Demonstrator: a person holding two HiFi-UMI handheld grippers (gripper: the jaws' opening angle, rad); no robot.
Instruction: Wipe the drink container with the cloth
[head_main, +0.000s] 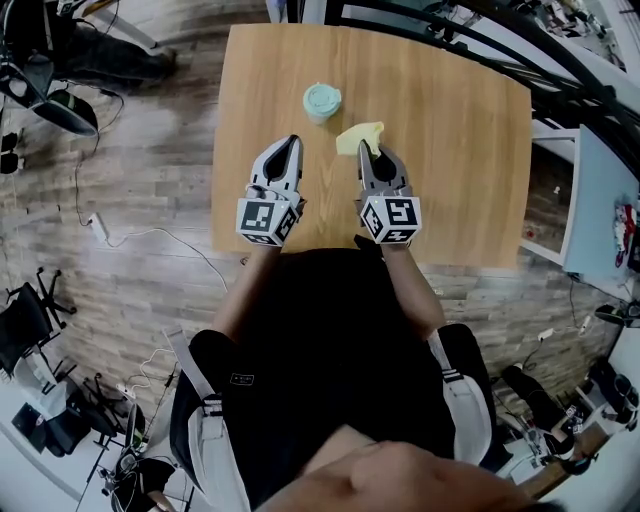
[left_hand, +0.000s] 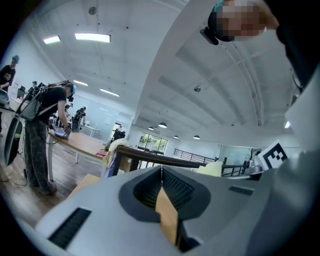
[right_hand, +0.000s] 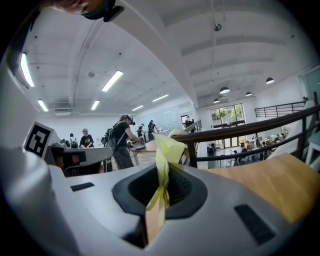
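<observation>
On the wooden table (head_main: 460, 150), toward its far edge, the drink container (head_main: 321, 100) stands upright: a mint-green cup with its lid on.

Cloth (head_main: 357, 135): yellow, crumpled, lying just beside the container on its right and slightly nearer the person. Head view does not settle whether the two touch.

Right gripper (head_main: 367, 150): jaws clamped on the near edge of the cloth. Right gripper view confirms this. A folded strip of the cloth (right_hand: 166, 150) is pinched between the closed jaws and stands up above the right gripper (right_hand: 161, 172), with the table top (right_hand: 272, 182) to the right of it. The container lies ahead of this gripper and to its left, beyond the cloth; no contact with the jaws.

Left gripper (head_main: 293, 141): jaws pressed together, nothing between them. Left gripper view shows the ribbed pads (left_hand: 175, 187) meeting at the tip of the left gripper (left_hand: 161, 169). Its tip points toward the far side of the table; the container sits ahead of it and a little to its right, near but apart.

Both grippers are over the near half of the table, side by side, marker cubes toward the person.

Background, right gripper view: people (right_hand: 122, 142) standing at a distant bench.
</observation>
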